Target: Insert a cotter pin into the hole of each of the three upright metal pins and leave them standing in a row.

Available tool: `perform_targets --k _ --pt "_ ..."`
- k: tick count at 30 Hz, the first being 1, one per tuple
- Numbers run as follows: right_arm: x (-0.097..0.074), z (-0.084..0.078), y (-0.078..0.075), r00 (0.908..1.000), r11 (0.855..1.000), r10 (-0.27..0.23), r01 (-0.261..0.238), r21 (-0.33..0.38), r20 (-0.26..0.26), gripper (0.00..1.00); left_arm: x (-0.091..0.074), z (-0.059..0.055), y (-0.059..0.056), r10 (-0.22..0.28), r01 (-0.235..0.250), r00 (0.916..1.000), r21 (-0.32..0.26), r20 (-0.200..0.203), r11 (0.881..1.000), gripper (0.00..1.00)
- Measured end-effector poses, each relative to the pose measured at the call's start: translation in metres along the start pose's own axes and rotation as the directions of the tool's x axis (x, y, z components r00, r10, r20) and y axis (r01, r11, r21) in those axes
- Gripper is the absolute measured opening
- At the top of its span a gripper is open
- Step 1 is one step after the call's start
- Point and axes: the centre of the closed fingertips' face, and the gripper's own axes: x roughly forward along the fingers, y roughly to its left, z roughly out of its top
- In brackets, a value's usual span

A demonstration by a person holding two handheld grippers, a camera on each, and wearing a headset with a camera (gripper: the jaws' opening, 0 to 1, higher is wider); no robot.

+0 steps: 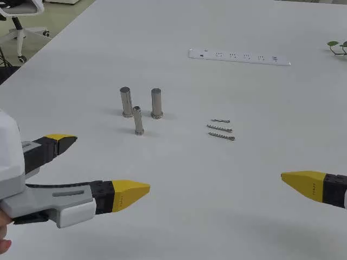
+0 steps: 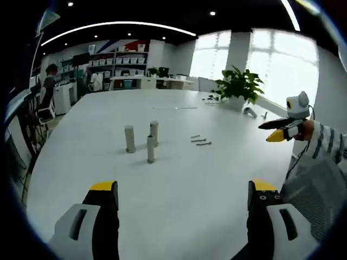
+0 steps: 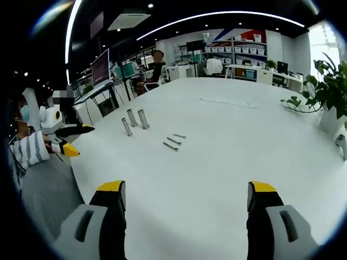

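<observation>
Three upright metal pins stand clustered on the white table point(image 1: 179, 206): a tall one point(image 1: 126, 102), a second tall one point(image 1: 156, 103), and a shorter one point(image 1: 139, 120) in front. To their right lie three cotter pins point(image 1: 220, 129) side by side. My left gripper point(image 1: 100, 165) hovers open at the lower left, well short of the pins. A yellow fingertip point(image 1: 301, 182) of my right gripper enters from the right edge. The left gripper view has its jaws wide apart point(image 2: 183, 195), the pins point(image 2: 150, 149) ahead. My right gripper point(image 3: 187, 192) is open too, cotter pins point(image 3: 174, 140) ahead.
A white power strip point(image 1: 238, 56) lies at the far side of the table. A small plant point(image 1: 339, 47) sits at the right edge, a larger potted plant point(image 2: 238, 86) farther off. An office chair point(image 1: 21, 21) stands beyond the left table edge.
</observation>
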Motion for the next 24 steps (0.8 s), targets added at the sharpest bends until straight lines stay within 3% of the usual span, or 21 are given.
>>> perform_targets --k 9,12,20,24 --pt "0.000 0.005 0.001 1.0000 1.000 0.001 -0.001 -0.006 0.007 0.91 0.000 0.001 0.000 -0.005 0.005 1.0000 0.006 -0.002 1.000 0.93" --pt "0.000 0.005 0.001 1.0000 1.000 0.003 -0.003 -0.008 0.005 0.91 0.001 0.002 0.001 0.001 -0.001 1.0000 -0.019 0.007 1.000 0.98" --pt "0.000 0.005 0.000 1.0000 1.000 0.002 -0.002 -0.010 0.001 0.91 0.002 0.005 0.002 0.002 -0.002 0.9999 -0.001 0.012 1.000 0.99" --pt "0.000 0.005 -0.001 1.0000 1.000 0.000 0.000 -0.008 -0.001 0.91 0.003 0.013 -0.005 -0.034 0.035 0.9982 -0.020 0.049 0.999 0.99"
